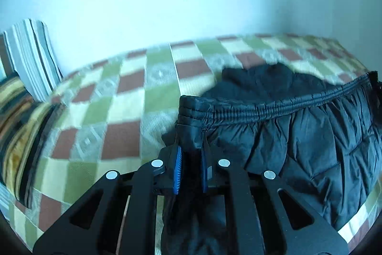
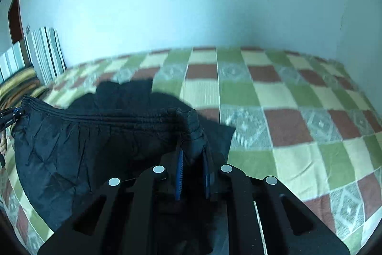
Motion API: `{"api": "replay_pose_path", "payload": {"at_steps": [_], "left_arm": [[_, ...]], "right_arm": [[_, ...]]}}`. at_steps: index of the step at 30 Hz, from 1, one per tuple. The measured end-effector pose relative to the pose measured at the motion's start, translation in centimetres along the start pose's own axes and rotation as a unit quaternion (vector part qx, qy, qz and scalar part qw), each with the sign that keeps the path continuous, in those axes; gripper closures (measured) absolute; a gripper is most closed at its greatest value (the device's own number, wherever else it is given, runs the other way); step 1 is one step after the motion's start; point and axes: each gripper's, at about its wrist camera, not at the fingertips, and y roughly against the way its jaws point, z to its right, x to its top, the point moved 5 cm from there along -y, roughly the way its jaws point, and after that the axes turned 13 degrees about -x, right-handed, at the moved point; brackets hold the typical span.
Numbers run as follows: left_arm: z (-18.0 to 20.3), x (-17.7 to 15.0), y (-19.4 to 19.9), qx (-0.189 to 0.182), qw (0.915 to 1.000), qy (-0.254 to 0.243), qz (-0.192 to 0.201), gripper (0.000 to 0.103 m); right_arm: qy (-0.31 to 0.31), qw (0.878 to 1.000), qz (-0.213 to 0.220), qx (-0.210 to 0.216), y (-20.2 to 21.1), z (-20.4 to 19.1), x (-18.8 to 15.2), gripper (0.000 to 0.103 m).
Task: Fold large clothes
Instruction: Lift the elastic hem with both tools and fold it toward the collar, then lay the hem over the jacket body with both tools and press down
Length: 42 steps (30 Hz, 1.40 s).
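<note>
With the left gripper (image 1: 191, 142) and right gripper (image 2: 193, 147) each clamped on an opposite corner of the dark quilted padded trousers' (image 1: 298, 135) elastic waistband above the green-and-brown checked bedspread (image 2: 274, 97), the slippery fabric could slide out under the garment's hanging weight.

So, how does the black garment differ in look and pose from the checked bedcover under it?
The black garment is plain, dark and quilted; the checked bedcover shows green, cream and brown squares. The garment is bunched, its elastic waistband stretched between both grippers; the bedcover lies spread flat. Both are fabric.
</note>
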Motion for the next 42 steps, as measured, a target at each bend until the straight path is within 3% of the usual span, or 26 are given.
{"api": "replay_pose_path", "payload": {"at_steps": [7,13,19,27,40,42], "left_arm": [[-1.1,6.1,-2.6,0.047,0.9987,0.012,0.016,0.091],[-2.6,9.0,-8.4,0.089,0.9956,0.029,-0.009,0.091],[-4.2,7.9,-15.2,0.116,0.9904,0.041,-0.064,0.091],[-5.1,5.5,-20.3,0.133,0.9838,0.037,-0.114,0.09],[-5.2,2.9,-23.4,0.132,0.9817,0.046,-0.13,0.088],[-5.3,3.2,-23.1,0.133,0.9812,0.046,-0.132,0.084]], "right_arm": [[-0.019,0.999,0.019,-0.025,-3.1,-0.9,6.7,0.09],[-0.039,0.998,-0.024,-0.041,-10.2,-2.2,9.5,0.09],[-0.039,0.995,-0.077,-0.057,-16.8,-3.1,8.2,0.09],[-0.021,0.989,-0.127,-0.07,-22.0,-3.9,5.4,0.089],[-0.02,0.987,-0.14,-0.078,-23.9,-4.0,3.8,0.081],[-0.022,0.987,-0.14,-0.073,-23.7,-3.9,4.0,0.078]]}}
